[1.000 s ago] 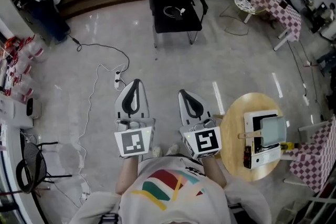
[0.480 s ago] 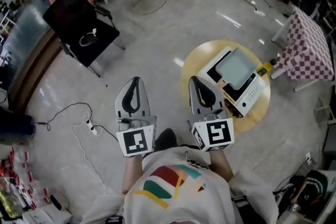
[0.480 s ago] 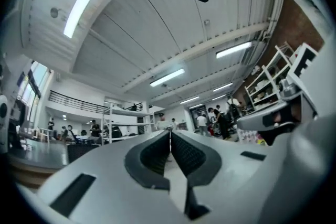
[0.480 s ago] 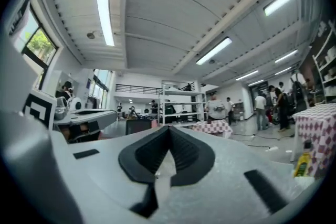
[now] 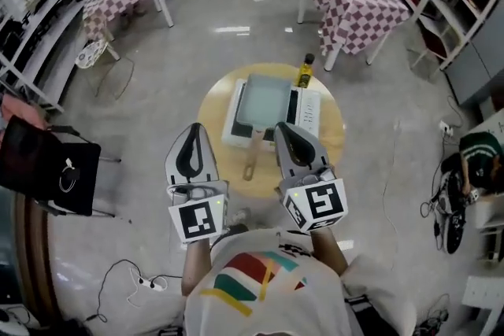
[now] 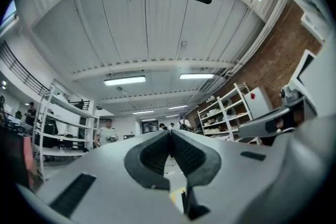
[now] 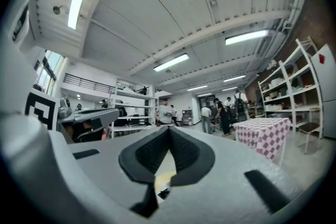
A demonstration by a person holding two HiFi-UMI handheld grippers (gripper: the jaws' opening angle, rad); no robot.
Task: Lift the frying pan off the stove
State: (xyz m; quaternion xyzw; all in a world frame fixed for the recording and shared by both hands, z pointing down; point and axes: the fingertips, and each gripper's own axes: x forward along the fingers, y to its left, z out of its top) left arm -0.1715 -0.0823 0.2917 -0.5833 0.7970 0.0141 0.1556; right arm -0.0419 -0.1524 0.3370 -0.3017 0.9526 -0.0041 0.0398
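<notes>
Left claw [image 5: 197, 127]: closed, with the pads pressed flat together and nothing between them, as its own view [image 6: 169, 136] shows. It is carried raised and pointed out over the room, which suggests it is only being brought along and not yet put to use.
Right claw [image 5: 282, 127]: closed and empty too; in its own view [image 7: 168, 132] only ceiling, shelves and far people are seen past the tips. No reach is judged to have begun.
Frying pan [image 5: 264, 106]: a square grey pan, seen ahead of both claws and below them, sitting flat on the stove. It is not touched by either claw.
Handle [image 5: 253, 155]: a wooden handle turned back toward the claws, its end lying between them and nearer the right one. That direction is judged to favour a straight approach.
Stove [image 5: 307, 112]: a white tabletop unit under the pan, its control strip ahead of the right claw's tip.
Table [image 5: 214, 102]: a round wooden top by which stove and pan are carried, ahead of and below both claws.
Bottle [image 5: 304, 71]: stood beyond the stove, well past the right claw, clear of the handle's side.
Step judged: approach only; a claw must be opened and lowered to the handle before any lift.
Risk judged: the pan could tip forward if the handle is gripped at its very end.
</notes>
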